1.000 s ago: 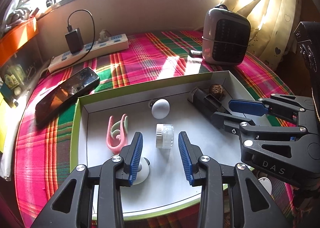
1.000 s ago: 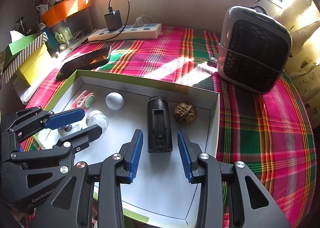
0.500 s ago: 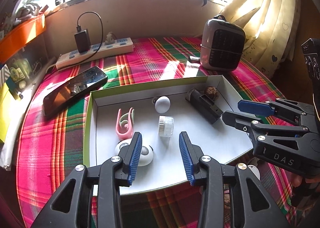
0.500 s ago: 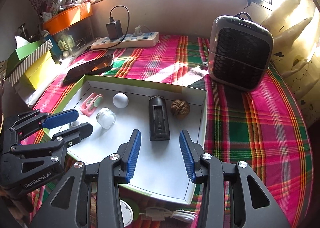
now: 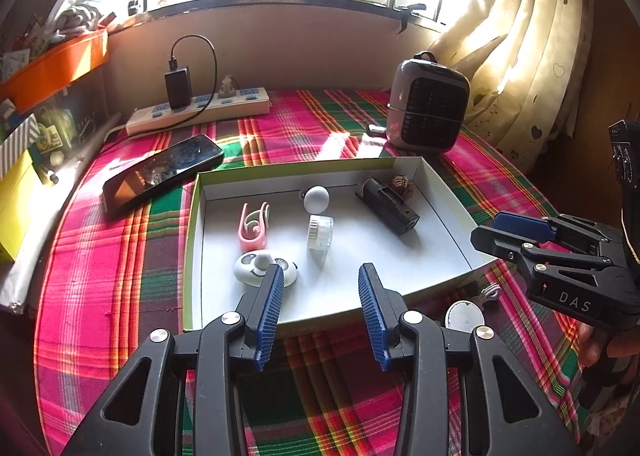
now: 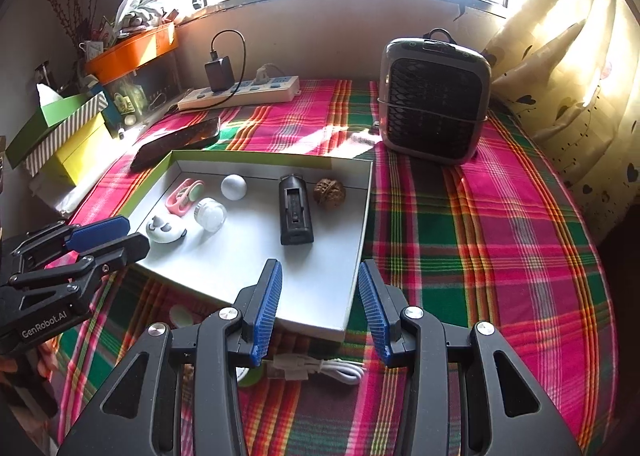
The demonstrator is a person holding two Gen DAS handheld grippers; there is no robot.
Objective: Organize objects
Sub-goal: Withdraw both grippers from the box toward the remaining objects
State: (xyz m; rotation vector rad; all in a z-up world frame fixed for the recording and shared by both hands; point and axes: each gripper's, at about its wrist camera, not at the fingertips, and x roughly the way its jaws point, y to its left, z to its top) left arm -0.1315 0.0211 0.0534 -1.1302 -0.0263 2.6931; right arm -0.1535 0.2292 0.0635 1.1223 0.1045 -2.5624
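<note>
At the left of the frame a phone (image 5: pixel 162 171) is seen on the plaid surface (image 5: pixel 100 256), just beside the tray (image 5: pixel 192 240). Inside the tray, from left to right, a pink clip (image 5: pixel 253 225), a white ball (image 5: pixel 316 198), a clear jar (image 5: pixel 320 232), a black block (image 5: pixel 387 205) and a walnut (image 5: pixel 401 186) are laid. The left gripper (image 5: pixel 320 316) is held wide and empty at lower centre; the right gripper (image 6: pixel 320 310) is likewise spread wide, nothing gripped.

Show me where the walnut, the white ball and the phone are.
walnut (image 6: pixel 329 193), right wrist view, middle of shell
white ball (image 5: pixel 316 197), left wrist view, centre
phone (image 5: pixel 164 171), left wrist view, middle of screen
</note>
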